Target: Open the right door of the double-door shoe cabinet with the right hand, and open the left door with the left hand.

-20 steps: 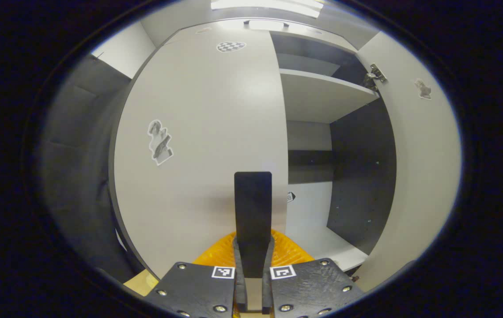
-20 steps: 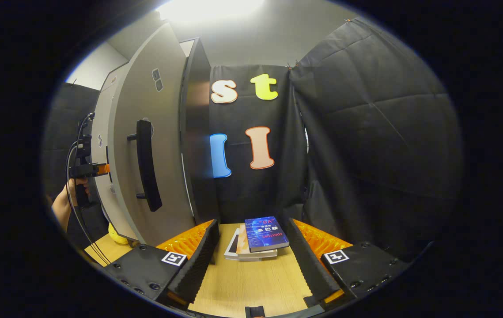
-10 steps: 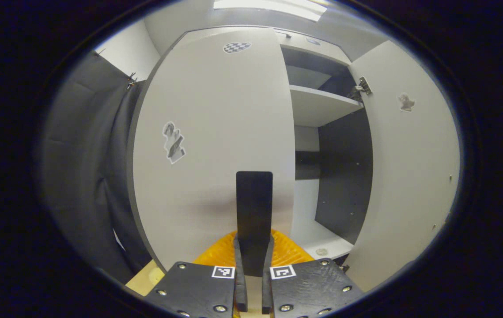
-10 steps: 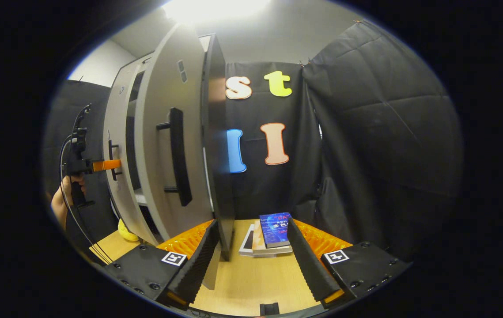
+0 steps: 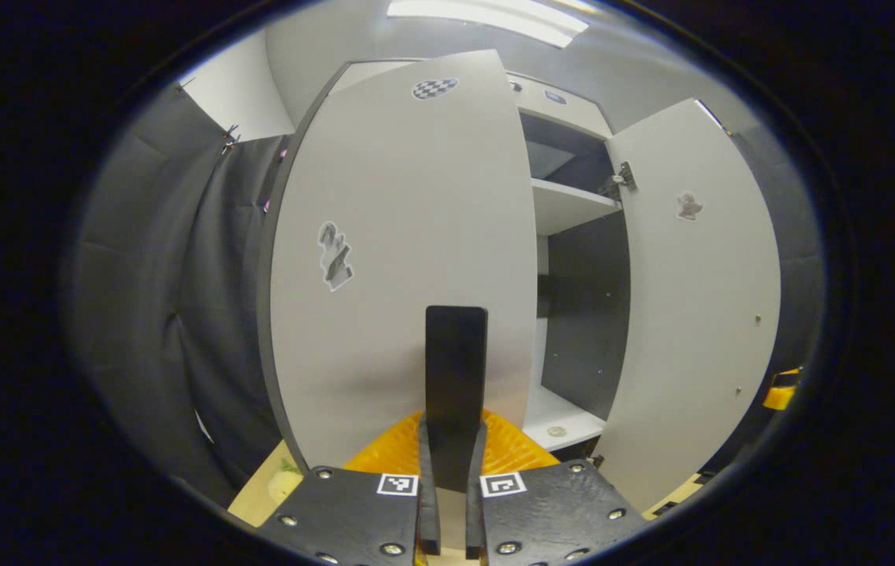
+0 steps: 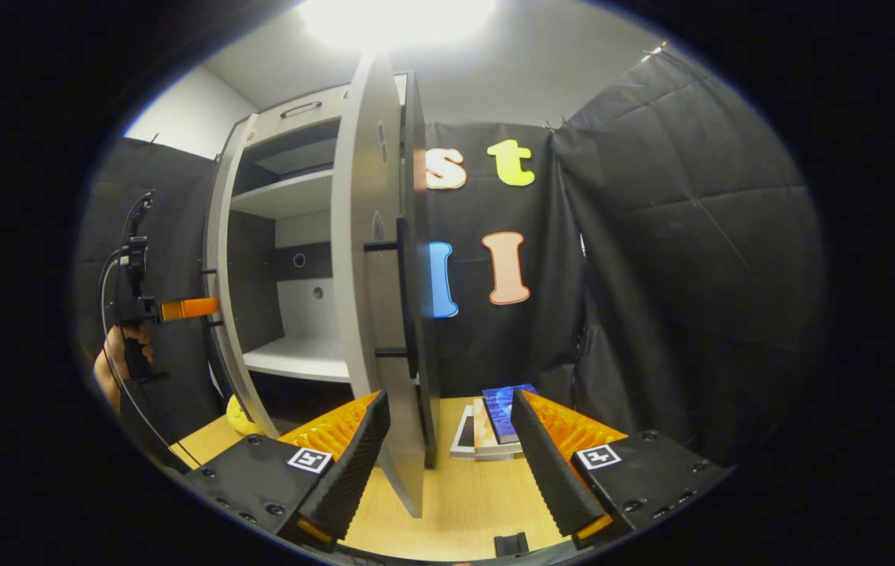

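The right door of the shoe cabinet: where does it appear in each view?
Left gripper view: the right door stands open at the right side.
Right gripper view: the door is nearly edge-on at centre.
Shared landmark: the upper shelf inside.

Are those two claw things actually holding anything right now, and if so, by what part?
The left gripper is clamped on the left door's handle. The right gripper is open, holding nothing.

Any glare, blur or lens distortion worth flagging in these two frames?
Right gripper view: the ceiling light blows out to white glare, and the right door bows from fisheye. Left gripper view: the left door bulges, evenly lit, a soft shadow around its handle; no clear motion blur.
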{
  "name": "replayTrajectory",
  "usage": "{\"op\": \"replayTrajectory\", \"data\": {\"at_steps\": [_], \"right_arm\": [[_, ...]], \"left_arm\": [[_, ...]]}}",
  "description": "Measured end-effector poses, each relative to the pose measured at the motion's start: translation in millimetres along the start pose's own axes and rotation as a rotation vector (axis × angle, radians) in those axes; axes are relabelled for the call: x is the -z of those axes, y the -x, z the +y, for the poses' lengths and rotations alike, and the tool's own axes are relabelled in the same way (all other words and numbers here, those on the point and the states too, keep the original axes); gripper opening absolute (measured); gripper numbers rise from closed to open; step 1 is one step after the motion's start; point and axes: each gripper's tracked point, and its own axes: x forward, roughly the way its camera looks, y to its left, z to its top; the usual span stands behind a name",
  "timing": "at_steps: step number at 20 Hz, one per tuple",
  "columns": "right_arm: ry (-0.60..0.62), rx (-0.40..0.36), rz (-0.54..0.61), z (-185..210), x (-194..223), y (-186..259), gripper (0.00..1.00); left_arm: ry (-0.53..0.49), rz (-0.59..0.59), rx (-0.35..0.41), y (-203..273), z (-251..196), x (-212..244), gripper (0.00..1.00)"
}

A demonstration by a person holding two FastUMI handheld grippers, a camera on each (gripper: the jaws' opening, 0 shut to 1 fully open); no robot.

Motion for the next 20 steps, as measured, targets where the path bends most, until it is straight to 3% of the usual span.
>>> {"op": "replayTrajectory", "data": {"at_steps": [8, 20], "right_arm": [[0.017, -0.009, -0.002, 38, 3, 18, 0.97], [0.051, -0.031, 0.023, 88, 13, 34, 0.97]], "left_arm": [[-0.002, 0.002, 0.029, 26, 19, -1, 0.14], [-0.04, -0.012, -0.017, 55, 62, -2, 0.13]]}}
